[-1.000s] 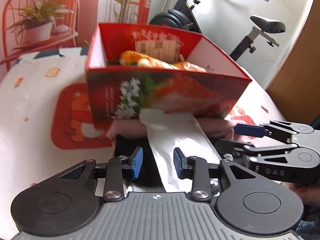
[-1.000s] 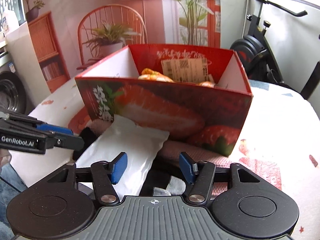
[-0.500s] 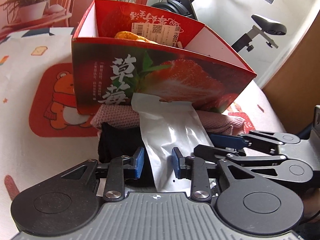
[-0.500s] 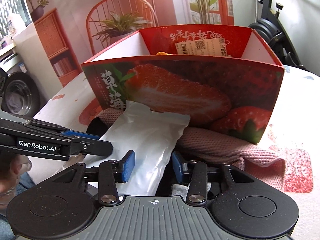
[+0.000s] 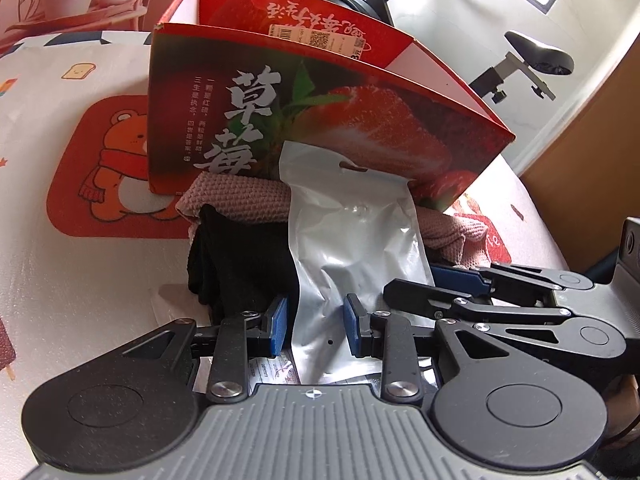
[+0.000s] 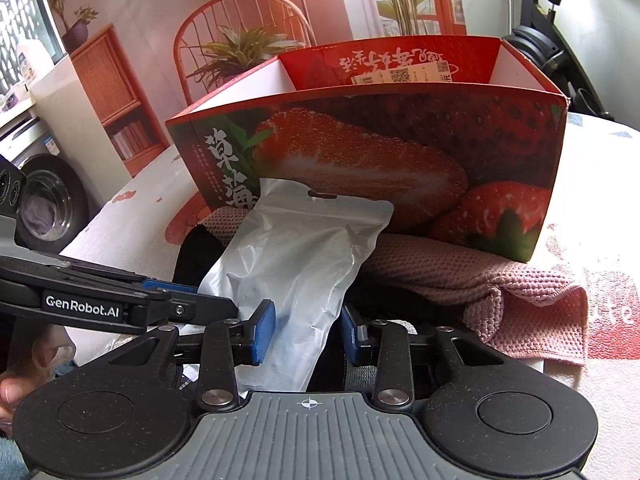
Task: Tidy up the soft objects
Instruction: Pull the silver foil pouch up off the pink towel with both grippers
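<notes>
A silver plastic pouch (image 5: 352,240) lies on a black garment (image 5: 236,256) and a pink knitted cloth (image 5: 240,196), its top leaning on the red strawberry box (image 5: 320,120). My left gripper (image 5: 314,326) is low over the pouch's near end, jaws open, pads either side of it. My right gripper (image 6: 306,332) is open too, its pads straddling the same pouch (image 6: 304,256). Each gripper shows in the other's view, the right one (image 5: 460,284) and the left one (image 6: 192,300), close beside the pouch. The box (image 6: 380,168) hides its contents.
The table has a white printed cover (image 5: 60,264) and a red bear mat (image 5: 108,168) under the box. An exercise bike (image 5: 532,60) stands behind the table. A washing machine (image 6: 44,200) and a shelf (image 6: 112,96) stand to the left. The pink cloth (image 6: 520,292) spreads right.
Both grippers have dropped lower and moved closer to the pile, so the box's inside is now out of sight. Both have narrowed their jaws around the pouch's near end.
</notes>
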The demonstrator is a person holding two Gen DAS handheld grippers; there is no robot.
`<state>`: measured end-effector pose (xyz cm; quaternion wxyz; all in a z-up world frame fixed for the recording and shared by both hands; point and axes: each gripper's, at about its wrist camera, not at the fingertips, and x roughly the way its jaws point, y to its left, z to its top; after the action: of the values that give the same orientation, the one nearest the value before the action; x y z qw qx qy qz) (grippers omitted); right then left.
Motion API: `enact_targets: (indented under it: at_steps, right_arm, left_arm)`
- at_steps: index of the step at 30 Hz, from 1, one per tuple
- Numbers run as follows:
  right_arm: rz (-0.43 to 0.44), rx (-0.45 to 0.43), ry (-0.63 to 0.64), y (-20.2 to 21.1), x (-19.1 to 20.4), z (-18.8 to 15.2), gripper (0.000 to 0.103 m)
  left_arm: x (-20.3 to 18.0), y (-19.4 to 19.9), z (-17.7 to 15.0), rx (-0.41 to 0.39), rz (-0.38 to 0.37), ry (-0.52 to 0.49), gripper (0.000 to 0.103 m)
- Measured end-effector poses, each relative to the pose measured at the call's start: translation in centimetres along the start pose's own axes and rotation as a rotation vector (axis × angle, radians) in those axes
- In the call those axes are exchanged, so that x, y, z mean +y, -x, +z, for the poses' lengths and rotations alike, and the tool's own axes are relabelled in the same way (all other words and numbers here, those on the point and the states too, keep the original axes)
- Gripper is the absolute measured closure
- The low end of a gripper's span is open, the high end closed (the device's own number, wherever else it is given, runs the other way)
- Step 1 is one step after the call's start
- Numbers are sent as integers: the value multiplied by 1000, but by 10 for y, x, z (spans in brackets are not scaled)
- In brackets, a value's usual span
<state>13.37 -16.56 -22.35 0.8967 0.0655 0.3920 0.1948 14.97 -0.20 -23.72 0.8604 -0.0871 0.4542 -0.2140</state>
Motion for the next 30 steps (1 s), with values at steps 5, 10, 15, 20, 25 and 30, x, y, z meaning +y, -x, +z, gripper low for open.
enact_targets:
  at_steps: [5, 10, 15, 20, 25, 30]
  right_arm:
    - [-11, -8, 23, 1, 4, -1, 71]
    - [-20, -15, 35, 3, 5, -2, 72]
    - [-22, -21, 36, 6, 5, -2, 75]
    - [-22, -23, 23, 8, 4, -1, 75]
    - [-20, -32, 6, 10, 2, -2, 76]
    - [-22, -36, 0, 11, 2, -1, 76]
  left_arm:
    - [1, -1, 0, 0, -5, -1, 71]
    - [0, -1, 0, 0, -3, -18, 71]
    - [-2, -3, 0, 1, 4, -29, 71]
    - [0, -4, -1, 3, -6, -12, 71]
    - [2, -4, -1, 5, -5, -13, 71]
    - [-1, -4, -2, 1, 6, -36, 71]
